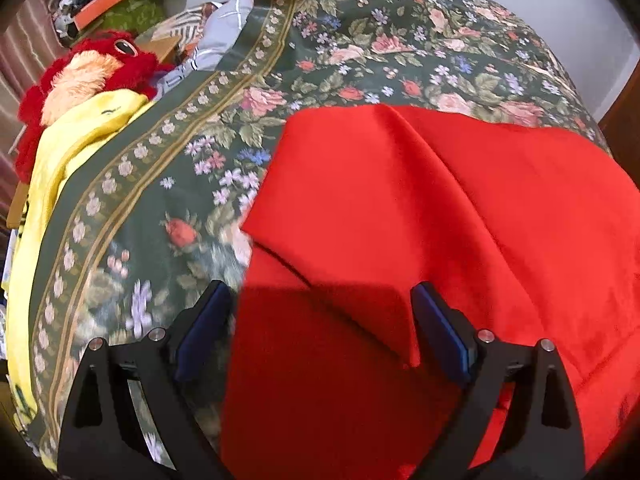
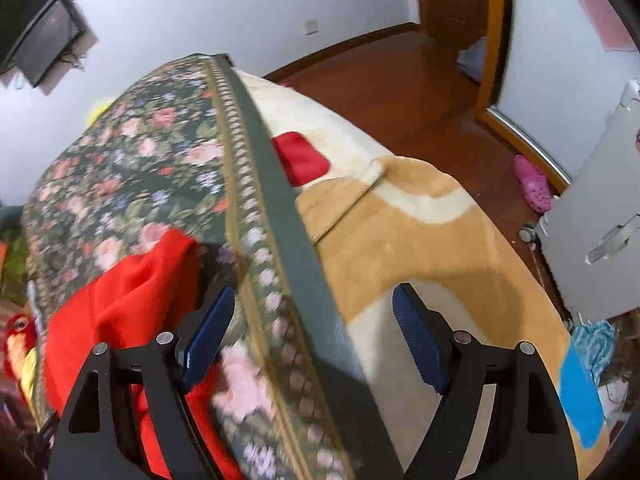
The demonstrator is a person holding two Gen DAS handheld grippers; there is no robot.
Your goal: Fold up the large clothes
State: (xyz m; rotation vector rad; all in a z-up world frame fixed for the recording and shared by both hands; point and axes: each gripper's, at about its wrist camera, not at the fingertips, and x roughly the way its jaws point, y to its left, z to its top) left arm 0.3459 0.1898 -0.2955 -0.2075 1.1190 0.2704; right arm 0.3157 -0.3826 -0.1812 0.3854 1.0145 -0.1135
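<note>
Left wrist view, left to right: a yellow cloth (image 1: 60, 168) is draped along the bed edge at 9 o'clock, with a red plush toy (image 1: 92, 68) above it at 10 o'clock. The floral bedspread (image 1: 320, 40) is spread over the bed from 8 o'clock up to 1 o'clock. The red garment (image 1: 440, 220) is laid on the bedspread, filling the centre through 4 o'clock, with one corner folded over and a crease running toward 12 o'clock. The left claw (image 1: 322, 312) is seen at 6 o'clock with jaws apart, nothing gripped; the garment's left edge is framed between the blue pads (image 1: 202, 332).

Right wrist view, left to right: the red garment (image 2: 132, 280) is bunched at 8 o'clock on the bedspread (image 2: 132, 160), beside the left pad. The bedspread's green border band (image 2: 276, 200) is run from 12 to 6 o'clock. The right claw (image 2: 314, 312) is held with jaws apart, empty, straddling that band. A tan and cream blanket (image 2: 400, 208) is seen at 3 to 5 o'clock, a red patch (image 2: 302, 156) on it near centre. A pink slipper (image 2: 532, 182) is seen on the wood floor (image 2: 400, 80) at 2 o'clock.
</note>
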